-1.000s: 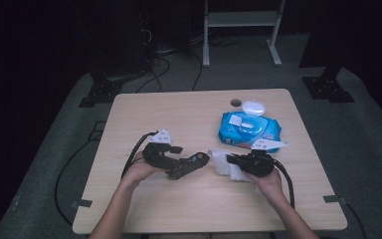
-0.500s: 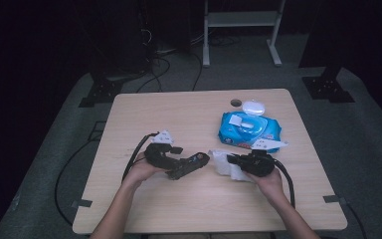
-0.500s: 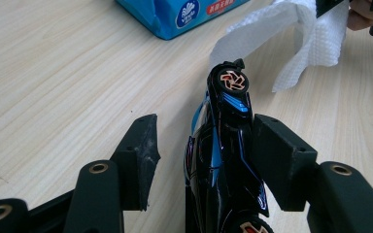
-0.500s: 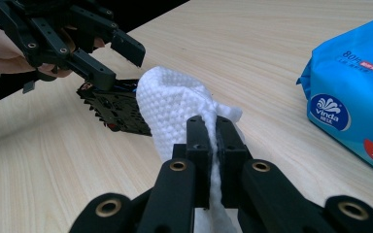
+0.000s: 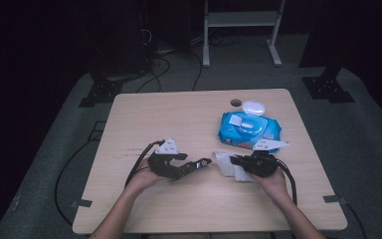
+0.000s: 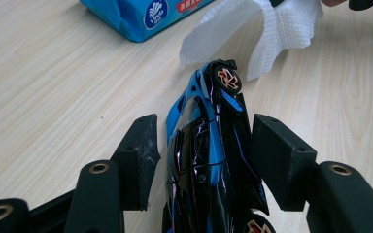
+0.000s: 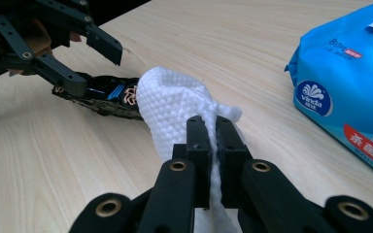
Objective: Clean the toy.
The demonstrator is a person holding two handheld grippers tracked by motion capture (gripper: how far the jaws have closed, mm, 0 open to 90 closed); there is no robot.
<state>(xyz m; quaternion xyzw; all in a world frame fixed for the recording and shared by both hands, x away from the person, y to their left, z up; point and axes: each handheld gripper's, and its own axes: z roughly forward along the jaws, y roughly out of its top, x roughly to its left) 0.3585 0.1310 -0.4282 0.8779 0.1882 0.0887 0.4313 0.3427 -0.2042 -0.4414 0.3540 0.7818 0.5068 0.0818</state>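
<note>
We see a shiny blue and black toy car (image 6: 209,160) tipped on its side, low middle; a crumpled white wipe (image 7: 179,109) touches its wheel.

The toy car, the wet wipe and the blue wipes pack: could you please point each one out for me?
toy car (image 6: 209,145), left gripper view, on its blue and black body.
wet wipe (image 7: 175,109), right gripper view, on its textured bulge.
blue wipes pack (image 5: 248,130), high view, on its top face.
</note>
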